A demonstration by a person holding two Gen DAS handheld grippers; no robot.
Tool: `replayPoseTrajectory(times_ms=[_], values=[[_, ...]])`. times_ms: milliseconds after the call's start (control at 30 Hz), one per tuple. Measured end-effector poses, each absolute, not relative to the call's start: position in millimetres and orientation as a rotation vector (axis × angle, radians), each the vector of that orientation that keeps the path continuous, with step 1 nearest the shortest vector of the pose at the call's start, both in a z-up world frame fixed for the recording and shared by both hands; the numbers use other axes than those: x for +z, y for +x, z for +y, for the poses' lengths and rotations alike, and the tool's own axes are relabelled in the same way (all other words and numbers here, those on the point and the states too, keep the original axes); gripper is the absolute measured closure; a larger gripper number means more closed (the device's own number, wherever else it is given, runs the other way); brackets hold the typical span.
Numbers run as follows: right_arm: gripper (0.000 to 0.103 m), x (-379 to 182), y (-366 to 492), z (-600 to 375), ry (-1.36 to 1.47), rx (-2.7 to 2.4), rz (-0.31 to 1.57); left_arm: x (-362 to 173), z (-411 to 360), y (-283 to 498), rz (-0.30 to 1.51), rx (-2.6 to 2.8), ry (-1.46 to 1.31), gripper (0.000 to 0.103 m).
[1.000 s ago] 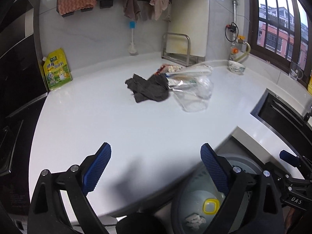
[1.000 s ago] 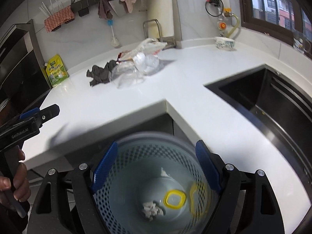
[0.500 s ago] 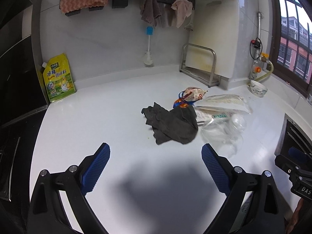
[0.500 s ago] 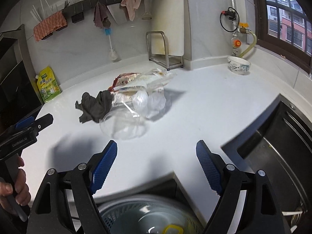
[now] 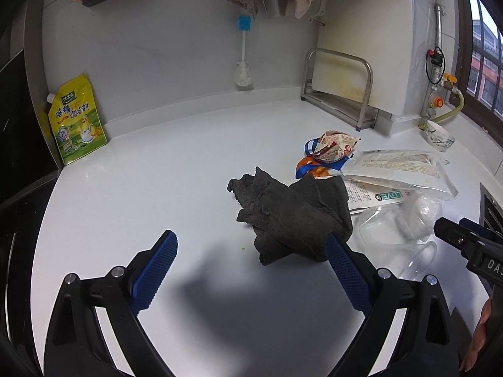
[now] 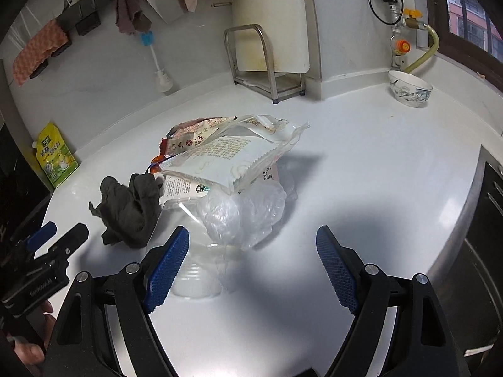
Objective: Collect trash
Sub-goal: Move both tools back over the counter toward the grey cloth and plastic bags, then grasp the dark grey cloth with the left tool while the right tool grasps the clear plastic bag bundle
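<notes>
Because both grippers come in empty, you hold the left gripper [image 5: 248,270] and right gripper [image 6: 251,267] fingers spread; the trash pile [image 6: 226,169] lies at twelve o'clock on the counter [image 6: 361,172].

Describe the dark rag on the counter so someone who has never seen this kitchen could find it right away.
On the white countertop, a heap of trash lies in front of the steel rack. The dark rag is at the heap's left end, the only crumpled charcoal cloth among shiny wrappers and clear plastic.
</notes>
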State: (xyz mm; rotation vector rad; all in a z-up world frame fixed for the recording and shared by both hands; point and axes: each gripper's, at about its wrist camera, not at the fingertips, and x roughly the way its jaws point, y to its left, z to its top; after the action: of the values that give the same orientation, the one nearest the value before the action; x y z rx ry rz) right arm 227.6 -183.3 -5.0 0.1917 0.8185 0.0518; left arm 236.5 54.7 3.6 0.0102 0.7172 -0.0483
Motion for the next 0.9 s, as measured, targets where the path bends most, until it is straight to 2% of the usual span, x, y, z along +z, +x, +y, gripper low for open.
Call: replayPoseTrajectory(times_ms=[467, 533, 600, 700, 900], values=[[0.024, -19, 258, -169, 0.103, -0.003, 0.844, -3, 53, 257, 0.745, -0.047, -0.013, 0.010], [0.034, -19, 258, -168, 0.096, 0.001, 0.837, -4, 53, 259, 0.751, -0.046, -0.017, 0.010], [0.061, -20, 258, -166, 0.091, 0.018, 0.843, -5, 53, 261, 0.754, -0.047, -0.019, 0.010], [0.070, -22, 256, -167, 0.095, 0.039, 0.850, -8, 51, 264, 0.763, -0.050, -0.019, 0.010], [0.070, -13, 244, -178, 0.123, 0.045, 0.816, -11, 43, 268, 0.775, -0.065, -0.018, 0.010]])
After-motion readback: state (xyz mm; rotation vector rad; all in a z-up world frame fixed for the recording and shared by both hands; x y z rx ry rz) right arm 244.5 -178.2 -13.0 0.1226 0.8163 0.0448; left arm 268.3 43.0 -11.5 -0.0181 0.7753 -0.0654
